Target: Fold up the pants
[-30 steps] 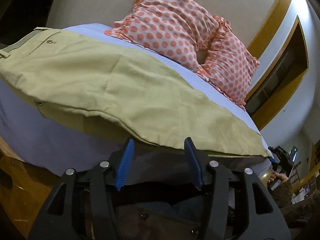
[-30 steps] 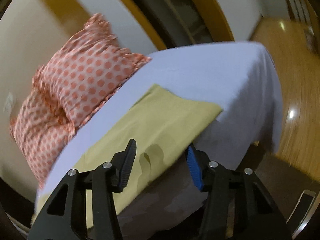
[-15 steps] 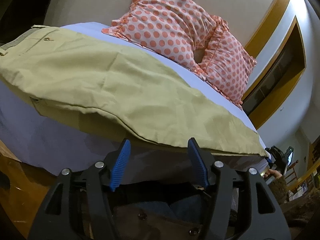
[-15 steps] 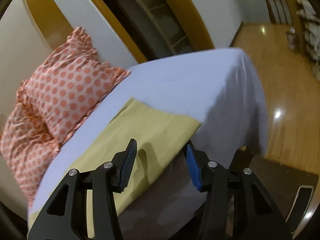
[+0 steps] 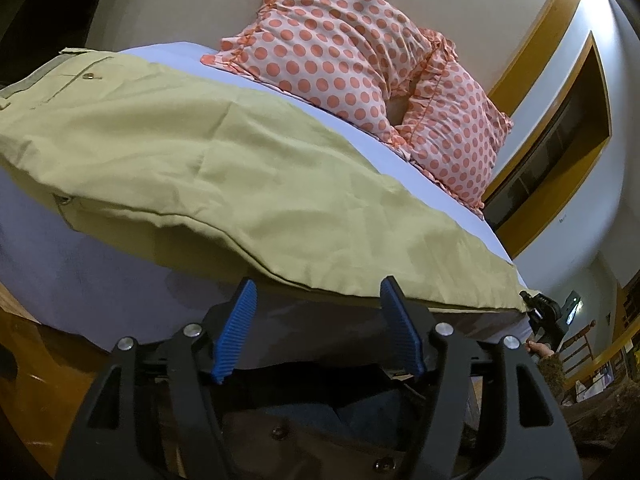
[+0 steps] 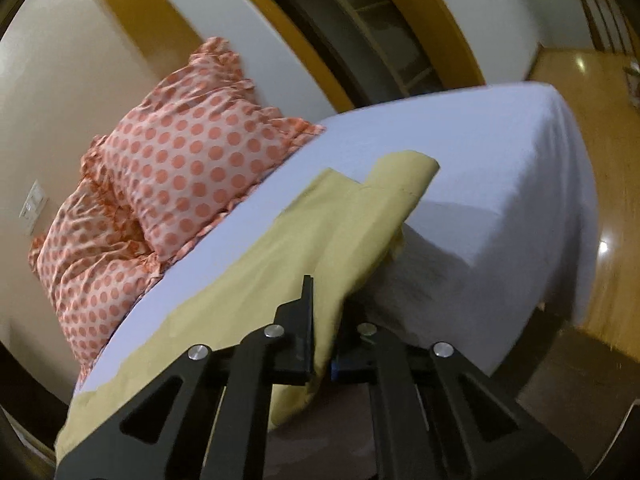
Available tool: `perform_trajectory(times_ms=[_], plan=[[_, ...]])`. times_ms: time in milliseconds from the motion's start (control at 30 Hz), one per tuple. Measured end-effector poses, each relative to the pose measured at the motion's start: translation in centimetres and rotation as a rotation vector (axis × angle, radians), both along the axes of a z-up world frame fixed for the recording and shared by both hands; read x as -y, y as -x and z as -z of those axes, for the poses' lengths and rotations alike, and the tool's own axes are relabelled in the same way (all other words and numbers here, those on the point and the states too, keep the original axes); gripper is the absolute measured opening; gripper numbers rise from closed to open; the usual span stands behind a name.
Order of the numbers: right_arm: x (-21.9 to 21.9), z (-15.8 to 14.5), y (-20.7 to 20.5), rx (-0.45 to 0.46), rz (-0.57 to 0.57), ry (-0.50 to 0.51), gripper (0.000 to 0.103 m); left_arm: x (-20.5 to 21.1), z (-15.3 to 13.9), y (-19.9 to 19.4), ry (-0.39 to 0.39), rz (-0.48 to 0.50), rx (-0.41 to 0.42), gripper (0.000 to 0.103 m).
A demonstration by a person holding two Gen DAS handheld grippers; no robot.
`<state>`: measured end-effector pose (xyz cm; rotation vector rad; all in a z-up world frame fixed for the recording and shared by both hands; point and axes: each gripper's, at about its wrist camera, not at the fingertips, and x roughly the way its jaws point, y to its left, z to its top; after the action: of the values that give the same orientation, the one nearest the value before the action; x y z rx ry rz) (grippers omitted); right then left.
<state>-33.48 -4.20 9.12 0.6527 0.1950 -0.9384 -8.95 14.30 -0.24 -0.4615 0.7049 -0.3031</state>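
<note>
- I am pinching the pants [image 6: 280, 256] leg end with the right gripper [image 6: 322, 344], lifting it off the bed [image 6: 500, 152] for folding.
- I am holding the left gripper [image 5: 318, 320] wide at the near hem, empty.

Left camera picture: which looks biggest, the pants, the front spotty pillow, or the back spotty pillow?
1. Pants, the biggest: they stretch nearly across the whole picture.
2. Front spotty pillow.
3. Back spotty pillow, partly hidden behind the front one and farther away, so its real size is unsure.
</note>
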Motion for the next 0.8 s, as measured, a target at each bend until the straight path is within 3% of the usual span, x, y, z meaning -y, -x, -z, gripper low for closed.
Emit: perform_trajectory(times_ms=[100,200,267,367,433,500,567,667,800], plan=[[-0.8,-2.6,-2.8,0.037,-0.093,0.051,0.006,-0.9,0.1,0.1,0.03,-0.029,-0.003,0.065],[-3.7,-5.6,-8.4,0.078,-0.308,0.105,0.006,-1.8,0.3,0.3,0.061,-0.067,-0.007,0.068],[-7.3,-6.4,-14.1,0.072,-0.521,0.117,0.006,-2.3,0.4,0.4,0.064,-0.092,-0.009,0.069],[-13.4,-5.3,-21.6,-0.007,-0.803,0.097,0.006,-2.9,0.4,0.7,0.058,-0.123,-0.008,0.074],[-18.4,-2.8,-26.6,-0.173,-1.011,0.069,0.009,-3.2,0.4,0.9,0.048,-0.132,-0.005,0.077],[-22.0,-0.5,-29.2,-0.34,-1.111,0.057,0.03,-3.4,0.4,1.0,0.035,-0.138,-0.006,0.083],[-24.1,0.7,-29.3,-0.406,-1.144,0.081,0.069,-3.6,0.3,0.9,0.024,-0.129,-0.003,0.086],[-24.0,-0.3,-27.4,-0.327,-1.122,0.122,0.09,-3.4,0.7,0.1,0.023,-0.104,-0.016,0.09],[-23.0,-1.5,-25.7,-0.266,-1.059,0.122,0.091,-2.4,1.7,-1.3,0.056,-0.051,-0.043,0.09]])
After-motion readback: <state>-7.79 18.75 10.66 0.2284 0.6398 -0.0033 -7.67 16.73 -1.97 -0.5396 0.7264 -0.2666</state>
